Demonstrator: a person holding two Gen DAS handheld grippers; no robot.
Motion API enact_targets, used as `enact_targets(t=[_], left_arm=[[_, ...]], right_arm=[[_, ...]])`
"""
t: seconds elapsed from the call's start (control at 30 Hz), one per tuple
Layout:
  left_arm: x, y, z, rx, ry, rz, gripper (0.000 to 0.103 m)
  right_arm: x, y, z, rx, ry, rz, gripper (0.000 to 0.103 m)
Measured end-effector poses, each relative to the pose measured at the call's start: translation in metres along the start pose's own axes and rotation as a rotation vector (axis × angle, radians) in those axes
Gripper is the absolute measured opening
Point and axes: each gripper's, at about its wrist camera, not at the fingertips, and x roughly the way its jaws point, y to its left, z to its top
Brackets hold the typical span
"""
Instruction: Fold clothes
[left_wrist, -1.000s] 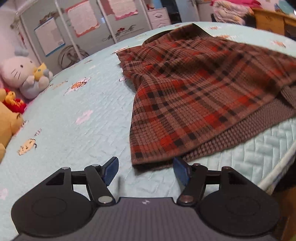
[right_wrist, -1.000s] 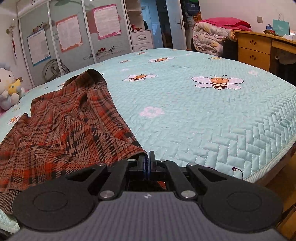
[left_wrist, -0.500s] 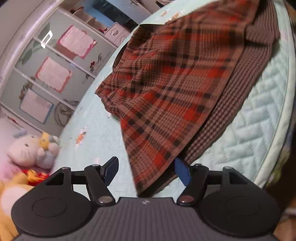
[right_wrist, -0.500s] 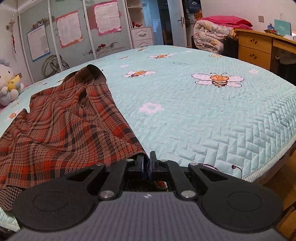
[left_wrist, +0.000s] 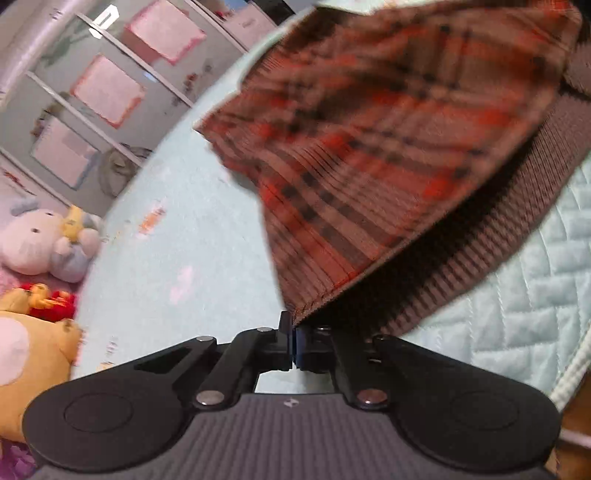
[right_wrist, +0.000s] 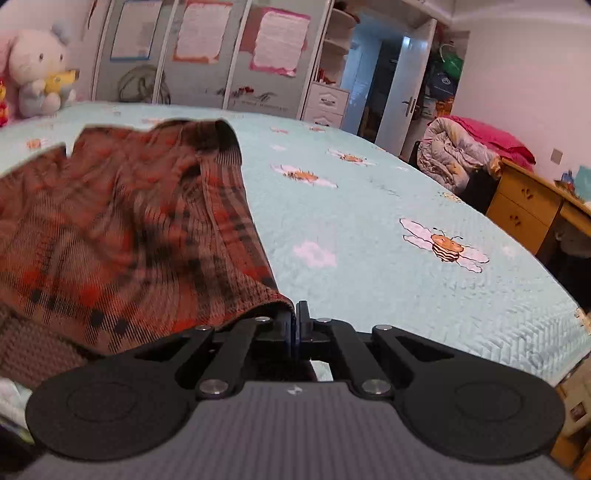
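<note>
Now that my left gripper (left_wrist: 293, 341) has clamped the plaid skirt's (left_wrist: 388, 147) near hem corner like my right gripper (right_wrist: 295, 325), its front edge lifts off the bed (right_wrist: 388, 229) ahead, ready for folding.

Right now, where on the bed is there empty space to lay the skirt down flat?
Bare quilt stretches right of the plaid garment, toward the wooden desk. A smaller bare strip lies between the garment and the plush toys. That toy edge looks crowded.
</note>
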Motion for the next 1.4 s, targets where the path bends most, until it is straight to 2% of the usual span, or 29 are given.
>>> enact_targets(t=[0.13,0.2,0.27,0.33,0.4,0.43,0.6,0.77,0.87,0.97,1.03,1.07,1.1,1.13,1.2,1.23,1.27,1.3,1.33,1.4], left_arm=[[-0.066,0.020,0.018,-0.048,-0.154,0.069,0.002],[-0.089,0.017,0.020,-0.031,-0.202,0.095,0.002],[-0.091,0.005,0.014,0.003,-0.180,0.085,0.002],[-0.077,-0.011,0.000,0.036,-0.117,0.079,0.003],[-0.062,-0.025,-0.015,0.060,-0.047,0.081,0.003],[-0.063,-0.027,-0.019,0.049,-0.036,0.073,0.003],[-0.106,-0.013,-0.009,-0.066,-0.121,0.007,0.002],[-0.084,-0.045,-0.017,-0.013,-0.014,-0.124,0.001],[-0.086,-0.047,-0.022,-0.061,0.015,-0.182,0.000],[-0.075,-0.041,-0.025,-0.041,0.058,-0.126,0.001],[-0.064,-0.035,-0.030,-0.098,0.111,-0.115,0.001],[-0.063,-0.030,-0.031,-0.130,0.121,-0.134,0.001],[-0.063,-0.025,-0.032,-0.154,0.120,-0.159,0.003],[-0.063,-0.022,-0.033,-0.175,0.113,-0.179,0.011],[-0.065,-0.017,-0.036,-0.212,0.114,-0.206,0.017],[-0.066,-0.014,-0.038,-0.232,0.117,-0.217,0.028],[-0.066,-0.011,-0.040,-0.259,0.118,-0.227,0.033],[-0.066,-0.005,-0.044,-0.303,0.118,-0.239,0.041],[-0.065,0.003,-0.049,-0.361,0.121,-0.255,0.045],[-0.065,0.019,-0.058,-0.488,0.130,-0.276,0.045]], right_arm=[[-0.018,-0.042,0.017,0.244,-0.038,0.043,0.000],[-0.019,-0.053,0.016,0.291,-0.027,0.046,0.000],[-0.013,-0.059,0.009,0.319,0.005,0.042,0.000],[-0.002,-0.063,-0.003,0.345,0.048,0.038,0.000],[0.006,-0.058,-0.012,0.319,0.068,0.032,0.000],[0.009,-0.056,-0.015,0.303,0.076,0.029,0.000],[-0.005,-0.047,-0.010,0.220,0.043,0.027,0.000],[-0.009,-0.041,-0.018,0.175,0.060,0.025,0.000],[-0.010,-0.037,-0.025,0.154,0.081,0.025,0.000],[-0.012,-0.026,-0.031,0.020,0.084,0.012,0.000],[-0.007,-0.023,-0.037,-0.035,0.100,-0.004,0.000],[-0.003,-0.023,-0.040,-0.046,0.115,-0.009,0.000],[0.002,-0.024,-0.044,-0.052,0.134,-0.012,0.000],[0.004,-0.024,-0.047,-0.059,0.148,-0.010,0.001],[0.008,-0.024,-0.052,-0.073,0.173,-0.004,0.001],[0.008,-0.025,-0.054,-0.073,0.185,0.007,0.001],[0.008,-0.027,-0.056,-0.070,0.196,0.019,0.002],[0.007,-0.030,-0.056,-0.060,0.204,0.026,0.005],[0.004,-0.034,-0.056,-0.047,0.212,0.032,0.008],[0.000,-0.044,-0.053,-0.007,0.217,0.012,0.020]])
